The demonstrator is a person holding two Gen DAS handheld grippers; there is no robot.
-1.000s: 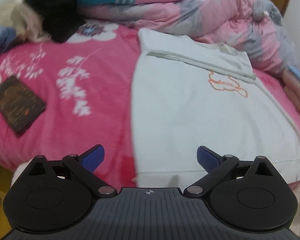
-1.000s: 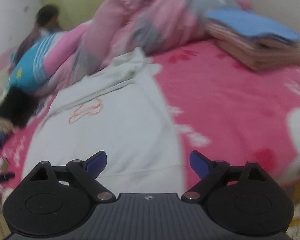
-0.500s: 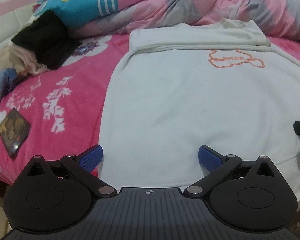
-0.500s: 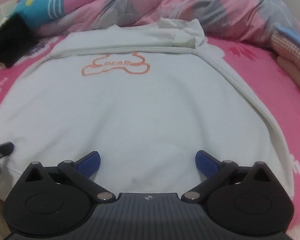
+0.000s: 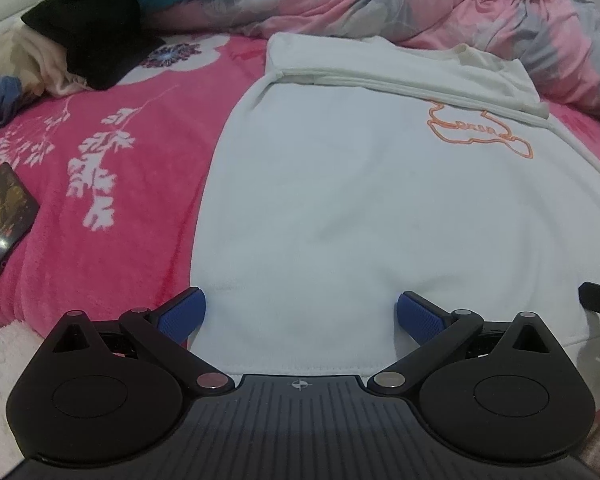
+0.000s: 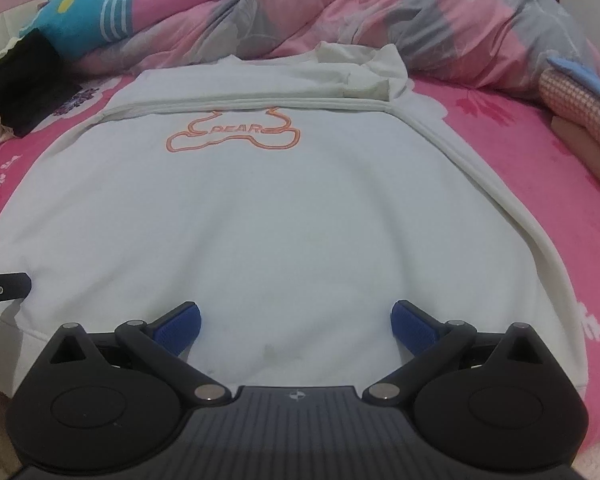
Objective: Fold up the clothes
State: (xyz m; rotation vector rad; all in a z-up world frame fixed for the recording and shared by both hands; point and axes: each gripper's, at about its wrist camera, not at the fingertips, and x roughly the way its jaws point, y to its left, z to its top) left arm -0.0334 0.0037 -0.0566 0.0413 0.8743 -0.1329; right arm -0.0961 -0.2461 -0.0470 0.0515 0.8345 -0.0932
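White sweatshirt (image 6: 284, 216) hem between both grippers' spread jaws — ungripped.

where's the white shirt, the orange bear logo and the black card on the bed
white shirt (image 6: 260, 240), right wrist view, middle of its body
orange bear logo (image 6: 234, 136), right wrist view, on the lettering
black card (image 5: 4, 212), left wrist view, its face

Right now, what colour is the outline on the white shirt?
Orange outline; clearest in the right wrist view.

You've got one readable word ahead: "BEAR" in orange, inside the orange outline on the white sweatshirt (image 6: 260, 208). Nothing else is legible.
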